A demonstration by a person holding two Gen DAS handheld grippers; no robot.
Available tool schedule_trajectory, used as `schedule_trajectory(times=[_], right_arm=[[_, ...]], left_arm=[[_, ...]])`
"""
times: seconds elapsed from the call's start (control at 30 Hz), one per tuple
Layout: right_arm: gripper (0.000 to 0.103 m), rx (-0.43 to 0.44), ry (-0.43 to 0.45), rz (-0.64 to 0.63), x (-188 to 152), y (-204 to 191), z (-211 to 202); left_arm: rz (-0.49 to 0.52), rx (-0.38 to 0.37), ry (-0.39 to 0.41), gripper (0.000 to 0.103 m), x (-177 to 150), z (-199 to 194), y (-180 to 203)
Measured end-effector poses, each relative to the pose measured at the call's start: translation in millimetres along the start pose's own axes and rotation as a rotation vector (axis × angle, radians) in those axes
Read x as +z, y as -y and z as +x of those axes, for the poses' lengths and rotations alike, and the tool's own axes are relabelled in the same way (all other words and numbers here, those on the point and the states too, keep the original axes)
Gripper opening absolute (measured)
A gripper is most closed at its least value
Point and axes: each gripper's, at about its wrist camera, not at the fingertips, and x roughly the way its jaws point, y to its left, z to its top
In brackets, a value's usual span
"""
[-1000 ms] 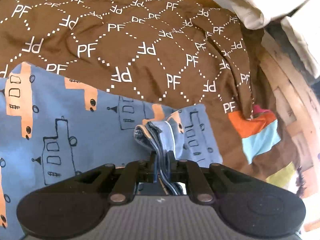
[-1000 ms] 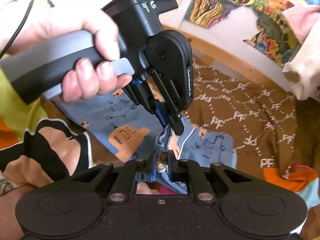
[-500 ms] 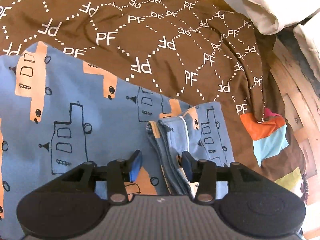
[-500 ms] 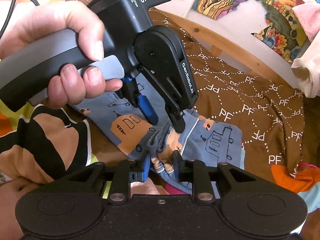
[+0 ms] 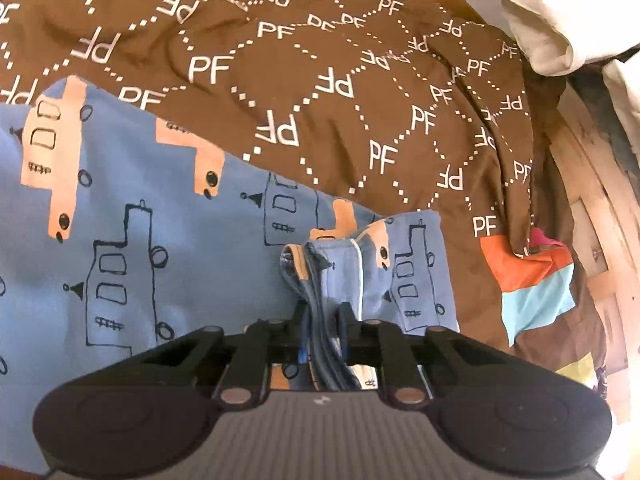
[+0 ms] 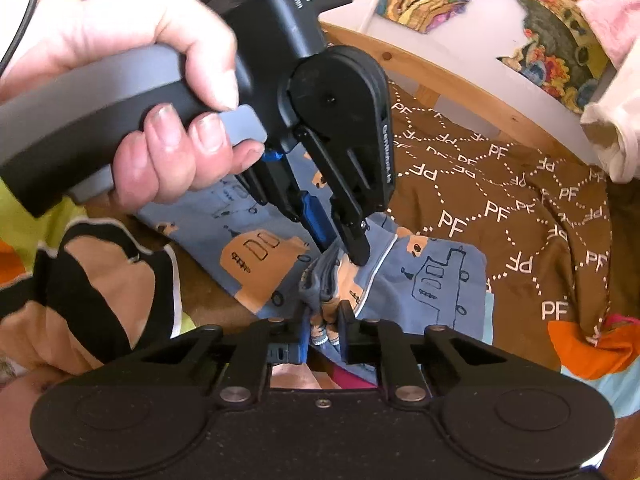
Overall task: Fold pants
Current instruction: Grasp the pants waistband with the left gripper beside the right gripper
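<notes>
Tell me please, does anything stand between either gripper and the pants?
Nothing visible does. The left gripper and right gripper have both just closed again on the bunched edge of the pants, side by side, with cloth directly between the jaws.

Left wrist view: the brown bedspread point(image 5: 320, 80) lies bare across the upper frame, giving you free passage; a cream cloth point(image 5: 536, 36) and wooden frame point(image 5: 600, 208) bound the right edge. Right wrist view: your left hand point(image 6: 160, 120) and the left tool point(image 6: 344, 248) block the upper left; the centre right stays open.
</notes>
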Motion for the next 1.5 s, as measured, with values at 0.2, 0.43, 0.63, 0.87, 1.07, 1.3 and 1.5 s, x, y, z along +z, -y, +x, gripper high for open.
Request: schedule_trajectory(times=[0.2, 0.43, 0.63, 0.87, 1.07, 1.3, 1.5], right_arm=[[0.014, -0.009, 0.006, 0.016, 3.3, 0.4, -2.6], [0.014, 0.005, 0.030, 0.016, 14.7, -8.0, -5.3], [0.013, 0.069, 0.048, -0.002, 31.5, -27.0, 2.1], [0.013, 0.147, 0.061, -0.036, 49.0, -54.8, 9.6], [0.013, 0.202, 0.061, -0.054, 63.9, -76.2, 20.3], [0.013, 0.242, 0.046, -0.065, 77.0, -94.6, 32.3], [0.013, 0.267, 0.028, -0.088, 77.9, -104.7, 37.5]], left_arm=[[0.047, 0.006, 0.028, 0.010, -3.3, -5.9, 8.1], [0.102, 0.009, 0.062, 0.009, -1.1, -23.6, 2.6], [0.113, 0.029, 0.084, 0.009, 1.3, -42.8, -17.9], [0.123, 0.052, 0.111, 0.009, -1.4, -66.9, -50.6], [0.112, 0.080, 0.130, 0.009, -2.7, -81.8, -75.8], [0.082, 0.088, 0.138, 0.009, -2.6, -90.6, -99.6], [0.070, 0.099, 0.127, 0.009, -7.6, -91.4, -112.3]])
